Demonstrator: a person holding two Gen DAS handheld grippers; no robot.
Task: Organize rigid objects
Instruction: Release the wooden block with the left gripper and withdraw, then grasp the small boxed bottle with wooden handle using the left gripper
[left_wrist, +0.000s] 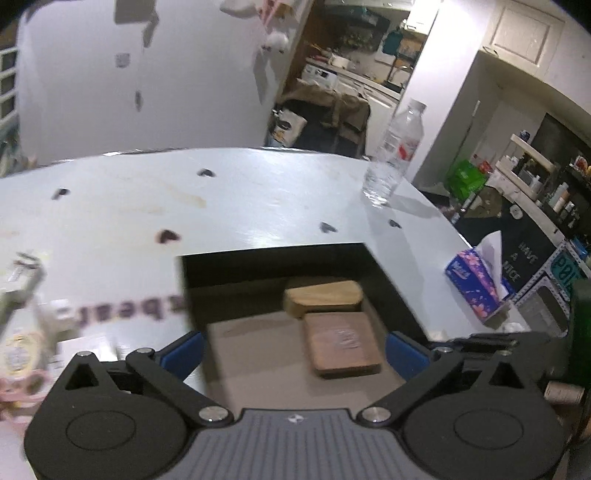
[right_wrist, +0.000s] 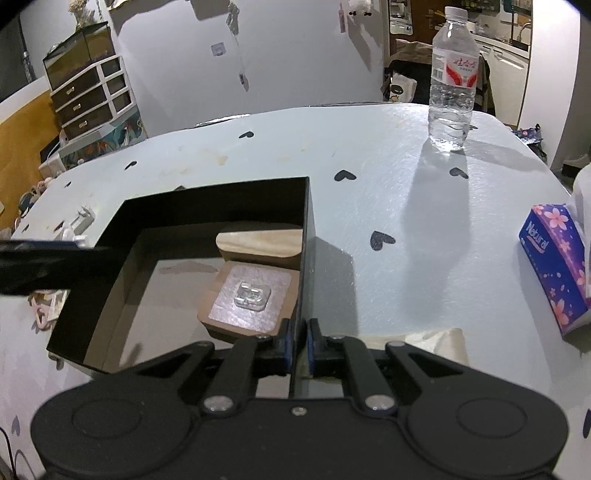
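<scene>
A black open box sits on the heart-print table. Inside lie a pale wooden block at the back and a brown block with a clear plastic hook stuck on top, both against the right wall. My right gripper is shut on the box's thin right wall near its front corner. In the left wrist view my left gripper hangs open above the box, with its blue pads wide apart and nothing between them. Below it are the pale block and the brown block.
A clear water bottle stands at the table's far right. A purple flowered tissue box lies near the right edge. Small white and pink items sit left of the box. A dark blurred shape crosses the box's left side.
</scene>
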